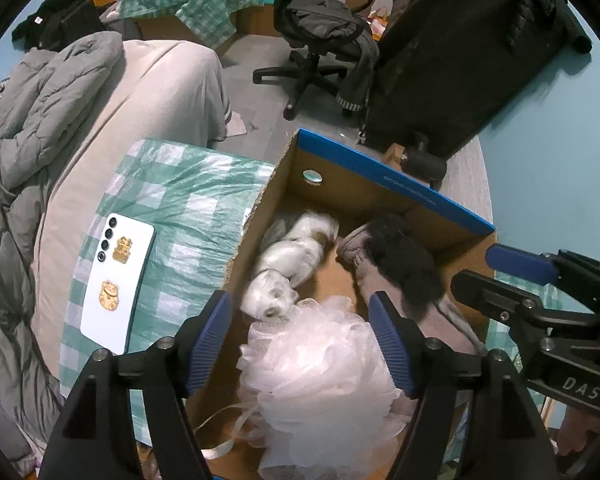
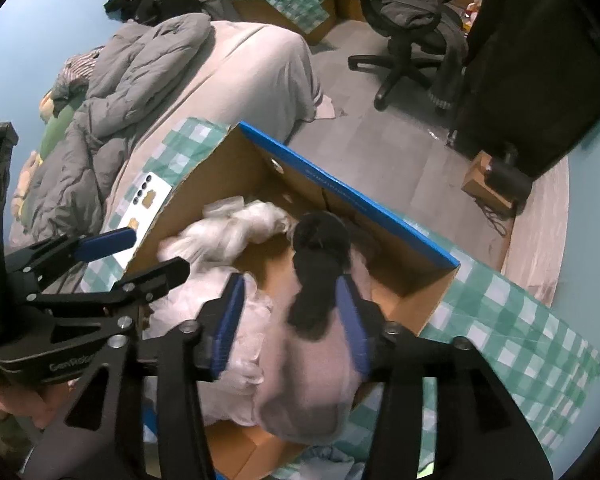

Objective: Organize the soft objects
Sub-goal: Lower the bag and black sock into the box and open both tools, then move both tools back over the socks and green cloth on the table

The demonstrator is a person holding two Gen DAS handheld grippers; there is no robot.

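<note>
Item: cardboard box, blue-rimmed, open-topped, on a green checked cloth.

Contents: 1 pale pink mesh bath pouf; 1 black fuzzy piece lying on a greyish-pink soft item; clear-wrapped white bundles at the box's far-left side.

Left gripper: jaws apart, straddling the pouf; pads appear not to press it.

Right gripper: jaws apart, the black piece between them; contact cannot be told.

Beside the box: 1 white phone on the cloth.
</note>
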